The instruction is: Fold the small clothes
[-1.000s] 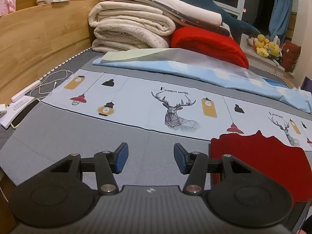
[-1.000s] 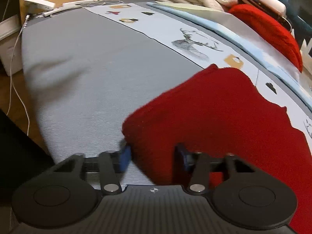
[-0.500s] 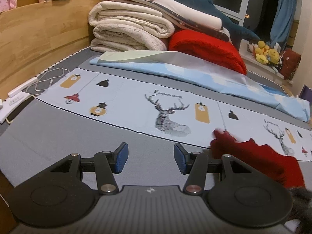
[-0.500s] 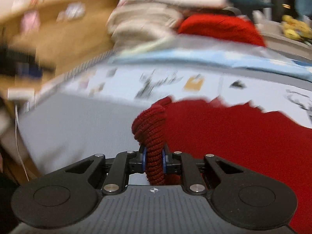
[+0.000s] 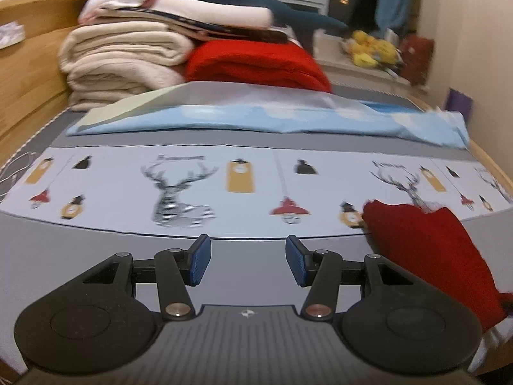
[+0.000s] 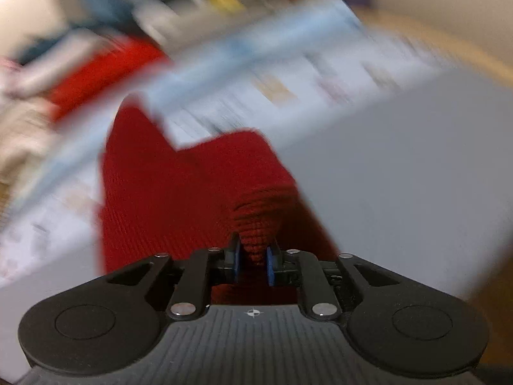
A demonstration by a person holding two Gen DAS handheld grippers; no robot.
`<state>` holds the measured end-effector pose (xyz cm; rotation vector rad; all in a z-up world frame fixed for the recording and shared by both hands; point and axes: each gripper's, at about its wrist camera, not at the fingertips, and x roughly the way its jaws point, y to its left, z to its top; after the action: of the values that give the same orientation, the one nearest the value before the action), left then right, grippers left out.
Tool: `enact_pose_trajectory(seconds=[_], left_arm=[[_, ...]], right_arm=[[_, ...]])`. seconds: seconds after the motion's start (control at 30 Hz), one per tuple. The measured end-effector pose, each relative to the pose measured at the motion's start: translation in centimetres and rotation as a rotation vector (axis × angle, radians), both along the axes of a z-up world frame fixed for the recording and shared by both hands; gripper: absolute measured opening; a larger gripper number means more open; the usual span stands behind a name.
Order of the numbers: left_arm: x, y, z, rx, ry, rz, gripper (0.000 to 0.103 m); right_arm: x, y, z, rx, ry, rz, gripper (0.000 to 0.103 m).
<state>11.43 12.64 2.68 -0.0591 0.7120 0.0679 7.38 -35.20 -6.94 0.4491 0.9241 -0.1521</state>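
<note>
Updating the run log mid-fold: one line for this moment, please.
left gripper: empty, jaws open | right gripper: jaws opening, red knit garment bunched between them | surface: grey bed cover

Ahead of the left gripper [image 5: 248,264]: two printed deer heads [image 5: 178,192], one red knit garment [image 5: 429,256], one blanket stack [image 5: 128,61].

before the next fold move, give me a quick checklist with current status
1. Right tool has red knit garment between its pads: ok, a bunched fold sits there, though the jaws are opening.
2. Left tool free to help: ok, open and empty.
3. Garment lying flat: not ok, bunched at the grip.
4. Grey bedsheet ahead of left tool bare: ok.
5. Right view sharp enough to judge edges: not ok, blurred.
</note>
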Motion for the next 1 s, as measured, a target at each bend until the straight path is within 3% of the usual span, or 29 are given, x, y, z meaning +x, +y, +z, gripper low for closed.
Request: enact_pose_trajectory(seconds=[0.03, 0.07, 0.13, 0.23, 0.3, 0.4, 0.53, 0.63, 0.7, 0.73, 0.77, 0.83, 0.9, 1.0], left_arm=[[0.4, -1.0, -0.2, 0.005, 0.003, -0.014, 0.057], [0.6, -1.8, -0.4, 0.007, 0.005, -0.025, 0.057], [1.0, -3.2, -0.8, 0.012, 0.014, -0.045, 0.057], [1.4, -4.7, -1.3, 0.025, 0.021, -0.07, 0.057], [1.4, -5.3, -1.5, 0.033, 0.025, -0.082, 0.057], [1.4, -5.8, -1.8, 0.049, 0.028, -0.095, 0.057], [1.9, -5.4, -2.1, 0.06, 0.041, -0.091, 0.057], [2.2, -5.0, -2.3, 0.061, 0.049, -0.085, 0.057], [2.5, -4.8, -2.3, 0.059, 0.056, -0.081, 0.057], [2.7, -4.8, -2.3, 0.055, 0.056, -0.079, 0.057], [2.9, -4.9, -2.3, 0.049, 0.057, -0.078, 0.057], [3.2, -5.2, -2.4, 0.039, 0.063, -0.077, 0.057], [3.5, -5.8, -2.5, 0.027, 0.064, -0.084, 0.057], [3.9, -7.6, -2.9, 0.021, 0.071, -0.111, 0.057]], right_arm=[[-0.2, -1.8, -1.5, 0.045, 0.089, -0.065, 0.03], [-0.4, -2.9, -2.1, 0.087, 0.119, -0.111, 0.035], [-0.9, -4.0, -1.1, 0.091, 0.06, -0.128, 0.039], [-0.1, -3.6, 2.0, -0.002, -0.072, -0.053, 0.049], [1.2, -3.6, 3.2, -0.005, -0.127, 0.024, 0.053], [5.2, -2.9, 3.4, 0.011, -0.122, 0.191, 0.069], [9.0, -1.4, 0.7, 0.0, -0.052, 0.312, 0.071], [10.7, -0.8, -2.1, 0.057, 0.062, 0.287, 0.066], [11.0, -0.4, -2.6, 0.072, 0.059, 0.279, 0.066], [11.4, -0.3, -2.9, 0.072, 0.06, 0.297, 0.057], [11.6, -0.1, -3.1, 0.075, 0.065, 0.321, 0.038], [11.3, 0.0, -2.7, 0.101, 0.051, 0.362, 0.02], [10.6, -0.5, -1.4, 0.103, -0.026, 0.351, 0.016], [9.2, -3.3, 0.2, 0.187, -0.102, 0.234, 0.006]])
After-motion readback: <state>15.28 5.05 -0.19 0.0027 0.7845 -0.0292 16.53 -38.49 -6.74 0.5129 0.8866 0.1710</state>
